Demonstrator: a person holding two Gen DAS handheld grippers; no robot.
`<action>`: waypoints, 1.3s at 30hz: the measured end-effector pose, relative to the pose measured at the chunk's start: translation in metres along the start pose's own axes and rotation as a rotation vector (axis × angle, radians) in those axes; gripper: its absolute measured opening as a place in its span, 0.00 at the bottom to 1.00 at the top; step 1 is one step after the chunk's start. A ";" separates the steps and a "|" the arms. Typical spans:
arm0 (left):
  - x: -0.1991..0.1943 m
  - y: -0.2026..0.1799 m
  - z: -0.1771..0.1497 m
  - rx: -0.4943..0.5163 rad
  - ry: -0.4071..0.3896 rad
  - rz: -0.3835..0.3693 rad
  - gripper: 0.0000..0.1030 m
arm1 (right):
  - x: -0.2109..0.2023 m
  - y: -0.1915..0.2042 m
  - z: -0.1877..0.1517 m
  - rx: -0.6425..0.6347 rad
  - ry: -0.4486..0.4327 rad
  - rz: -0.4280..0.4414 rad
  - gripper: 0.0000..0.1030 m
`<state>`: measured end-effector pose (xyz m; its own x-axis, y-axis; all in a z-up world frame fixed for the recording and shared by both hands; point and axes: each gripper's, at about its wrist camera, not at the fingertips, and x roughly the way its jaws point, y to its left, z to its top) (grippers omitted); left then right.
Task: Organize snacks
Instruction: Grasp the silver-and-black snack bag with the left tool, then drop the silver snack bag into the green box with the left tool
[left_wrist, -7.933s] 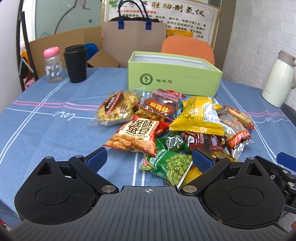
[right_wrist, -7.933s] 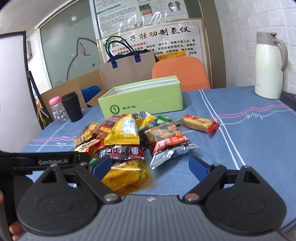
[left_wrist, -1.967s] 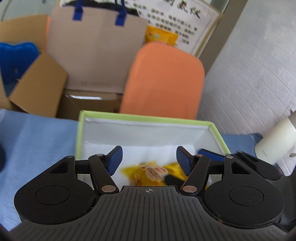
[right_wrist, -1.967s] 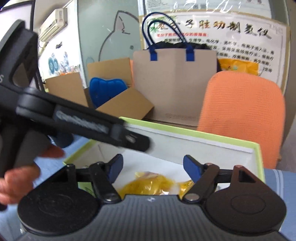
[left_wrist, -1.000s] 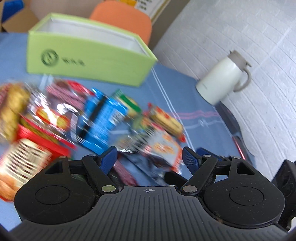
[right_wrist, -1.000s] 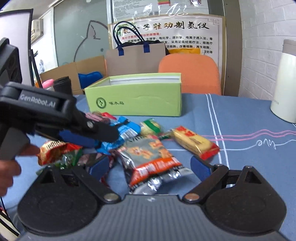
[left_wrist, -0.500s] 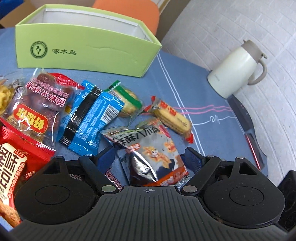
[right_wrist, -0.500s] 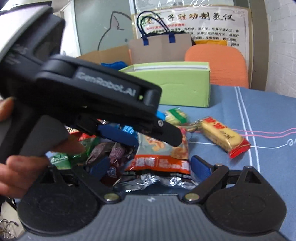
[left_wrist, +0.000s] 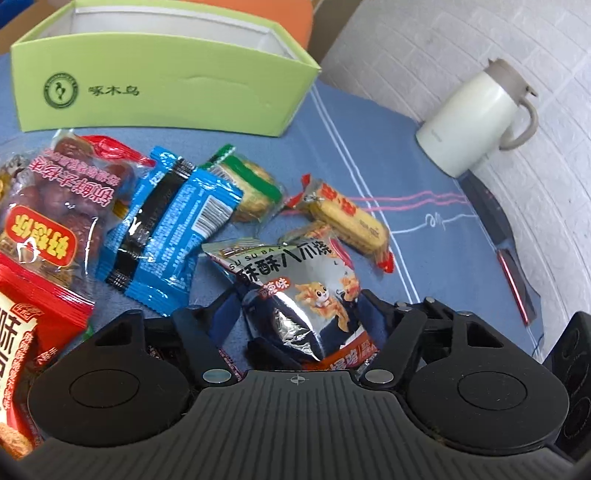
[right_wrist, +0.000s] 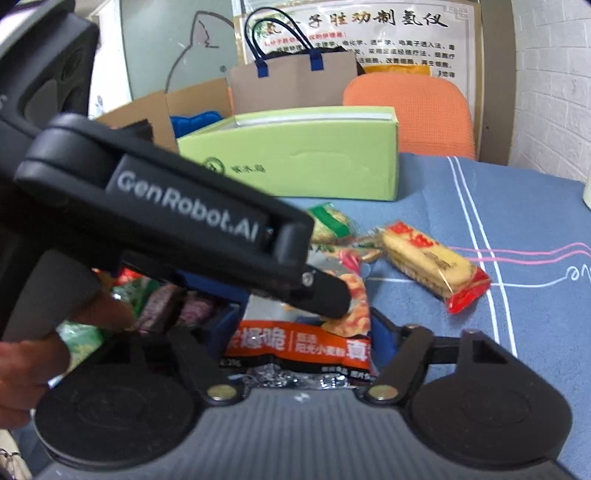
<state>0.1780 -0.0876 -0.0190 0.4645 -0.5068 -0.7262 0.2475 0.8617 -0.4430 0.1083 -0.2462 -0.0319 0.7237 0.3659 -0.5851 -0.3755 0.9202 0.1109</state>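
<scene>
A silver and orange snack bag lies at the near edge of the snack pile on the blue cloth. My left gripper straddles it, fingers close against both sides. My right gripper also has its fingers on either side of the same bag, at its orange end. The left gripper's black body crosses the right wrist view just above the bag. The green box stands open behind the pile.
A blue packet, a red date bag, a green-edged biscuit and a red-ended cracker bar lie around the bag. A white kettle stands at the right. An orange chair is behind the box.
Both grippers have come down from the box to the pile and narrowed around the silver and orange bag. The left gripper moved forward over it.
</scene>
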 end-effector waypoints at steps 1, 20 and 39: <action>-0.004 0.001 -0.001 0.000 -0.004 -0.028 0.42 | -0.003 0.001 -0.001 -0.002 -0.009 -0.005 0.66; -0.081 0.047 0.132 0.034 -0.321 0.063 0.38 | 0.041 0.029 0.144 -0.149 -0.206 0.100 0.64; -0.076 0.174 0.189 -0.137 -0.400 0.157 0.66 | 0.178 0.044 0.222 -0.113 -0.103 0.179 0.90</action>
<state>0.3467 0.1062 0.0585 0.7865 -0.2970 -0.5416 0.0453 0.9022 -0.4289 0.3493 -0.1092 0.0472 0.6930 0.5395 -0.4781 -0.5614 0.8200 0.1116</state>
